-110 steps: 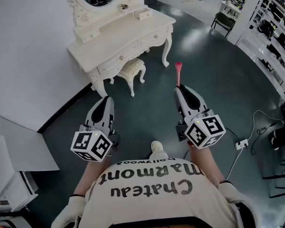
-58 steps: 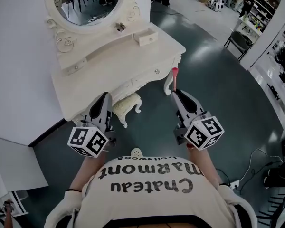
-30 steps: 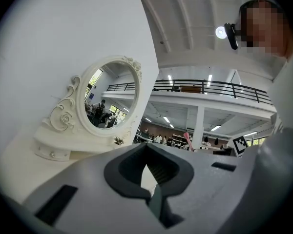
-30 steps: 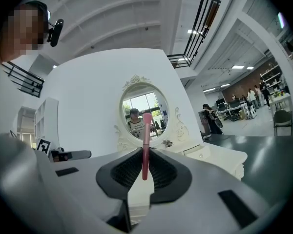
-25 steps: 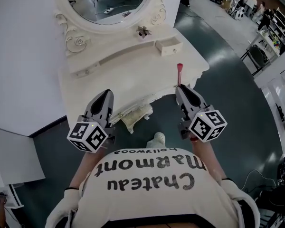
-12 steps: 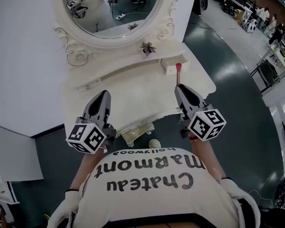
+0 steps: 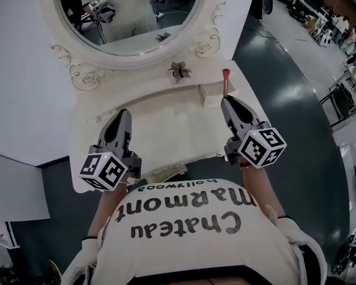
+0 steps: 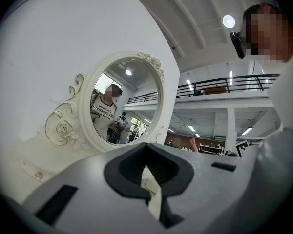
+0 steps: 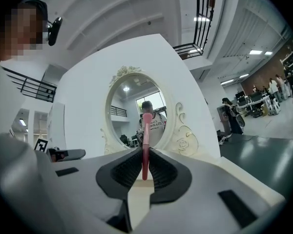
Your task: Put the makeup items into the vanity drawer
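Note:
A pink makeup brush [image 7: 225,78] stands upright between the jaws of my right gripper [image 7: 228,100], which is shut on its handle. In the right gripper view the brush [image 9: 146,140] rises from the gripper [image 9: 145,172] in front of the oval mirror [image 9: 136,116]. My left gripper [image 7: 124,113] is shut with nothing in it, and in its own view the gripper [image 8: 147,172] points at the mirror [image 8: 124,106]. Both grippers hover over the cream vanity top [image 7: 166,129]. A small drawer box [image 7: 209,94] sits on the top just left of the right gripper.
The carved mirror frame [image 7: 77,70] rises at the back of the vanity against a white wall [image 7: 18,88]. Dark floor [image 7: 285,88] lies to the right, with chairs and shelving farther off. A stool [image 7: 166,172] is tucked under the vanity's front edge.
The view has closed in on the vanity, from across the floor to directly over its top. Both grippers now hang above the tabletop. The brush stays held in the right gripper.

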{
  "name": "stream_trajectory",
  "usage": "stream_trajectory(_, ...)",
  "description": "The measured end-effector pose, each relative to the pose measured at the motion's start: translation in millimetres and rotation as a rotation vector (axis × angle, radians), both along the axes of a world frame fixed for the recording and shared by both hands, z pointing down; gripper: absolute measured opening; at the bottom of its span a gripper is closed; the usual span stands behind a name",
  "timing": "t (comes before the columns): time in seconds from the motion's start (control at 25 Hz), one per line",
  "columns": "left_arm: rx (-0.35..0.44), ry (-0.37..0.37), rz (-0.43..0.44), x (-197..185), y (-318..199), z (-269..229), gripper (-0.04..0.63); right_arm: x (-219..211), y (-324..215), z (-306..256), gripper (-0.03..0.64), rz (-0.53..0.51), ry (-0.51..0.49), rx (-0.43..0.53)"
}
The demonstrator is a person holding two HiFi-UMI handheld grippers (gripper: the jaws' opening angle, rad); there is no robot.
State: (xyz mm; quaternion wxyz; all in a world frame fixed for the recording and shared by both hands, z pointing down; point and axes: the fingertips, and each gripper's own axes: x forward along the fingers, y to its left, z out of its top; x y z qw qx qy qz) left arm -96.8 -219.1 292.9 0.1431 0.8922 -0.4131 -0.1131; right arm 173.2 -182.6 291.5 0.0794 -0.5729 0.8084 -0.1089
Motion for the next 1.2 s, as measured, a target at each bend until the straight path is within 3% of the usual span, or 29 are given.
stream_trajectory(0.36, -0.018, 0.006, -0.107, 18.4, -36.4, 18.5, 0.008, 31.6, -55.0, 18.2, 0.058, -0.078, 0.028, -0.025)
stream_trajectory(0.84, -0.094, -0.053, -0.192, 4.2, -41.6, 36.8, 0.008, 43.6, -84.8, 98.4, 0.058, -0.154, 0.026, -0.228)
stream_trajectory(1.0, -0.105, -0.069, -0.219, -5.7, -39.1, 39.4, 0.008, 44.4, -87.9, 121.5, 0.058, -0.198, 0.089, -0.285)
stream_trajectory(1.2, -0.128, -0.083, -0.257, -18.9, -35.5, 44.9, 0.008, 50.8, -90.2, 141.7, 0.058, -0.280, 0.251, -0.336)
